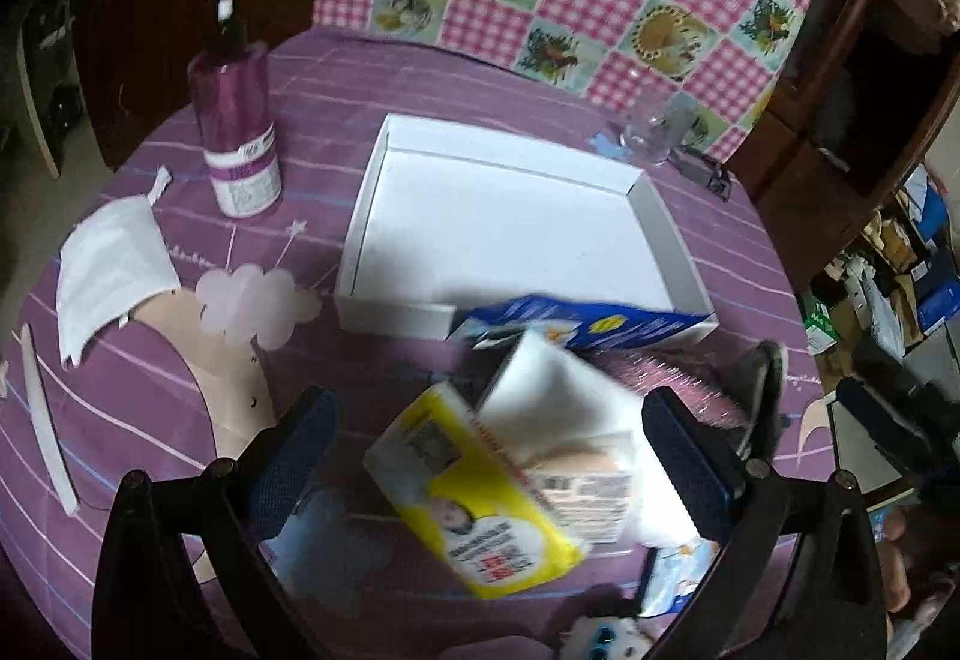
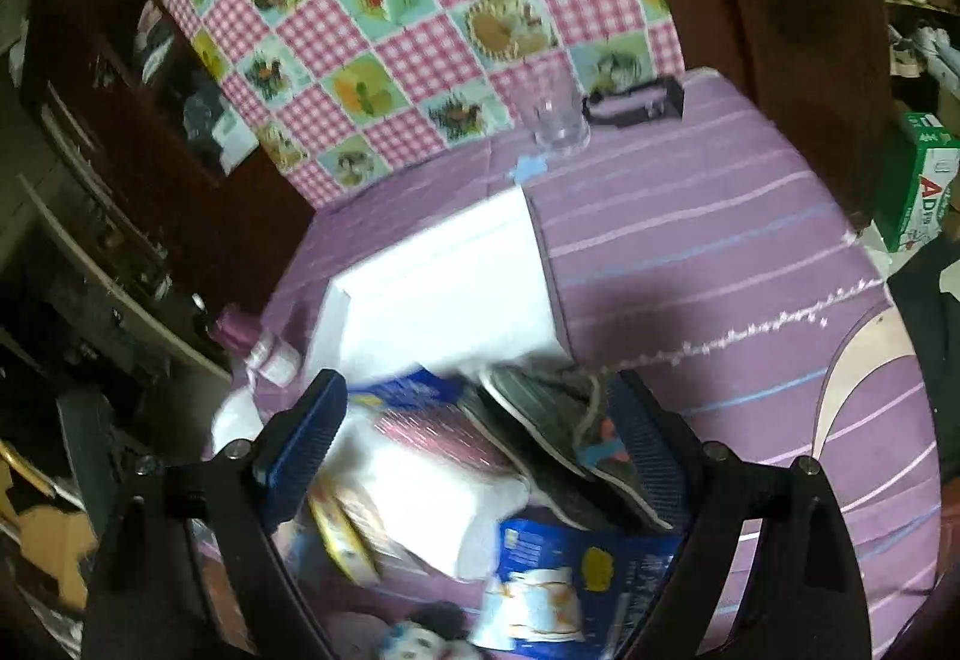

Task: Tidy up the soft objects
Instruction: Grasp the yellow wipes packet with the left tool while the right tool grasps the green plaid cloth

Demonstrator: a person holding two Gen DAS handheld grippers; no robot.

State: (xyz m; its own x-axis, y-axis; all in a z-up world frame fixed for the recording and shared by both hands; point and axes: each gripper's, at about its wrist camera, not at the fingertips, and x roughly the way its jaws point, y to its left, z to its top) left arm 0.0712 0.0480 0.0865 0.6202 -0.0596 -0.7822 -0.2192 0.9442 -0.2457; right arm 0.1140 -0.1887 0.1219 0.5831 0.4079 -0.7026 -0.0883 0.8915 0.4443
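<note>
Tissue pack (image 1: 480, 504) sits between wide-open left gripper (image 1: 489, 456) fingers, ungripped. Right gripper (image 2: 480, 444) also spread, straddling grey shoe (image 2: 558, 438), white box (image 1: 510, 228) beyond.

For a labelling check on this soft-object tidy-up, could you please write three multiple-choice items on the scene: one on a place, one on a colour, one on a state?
1. Where does the spray bottle stand relative to the white box in the left wrist view?
A. Inside it
B. To its left, on the tablecloth
C. On top of the yellow pack

2. What colour is the tablecloth?
A. Purple with thin pale stripes
B. Plain green
C. Black

3. What is the state of the white box?
A. Closed with a lid
B. Packed full of toys
C. Open, its floor bare apart from a blue packet over the near edge

Answers:
1. B, the bottle stands apart from the box, on its left.
2. A, purple striped cloth shows in both views.
3. C, the white floor shows uncovered; the left claw and right claw both stand open over the pile.
</note>
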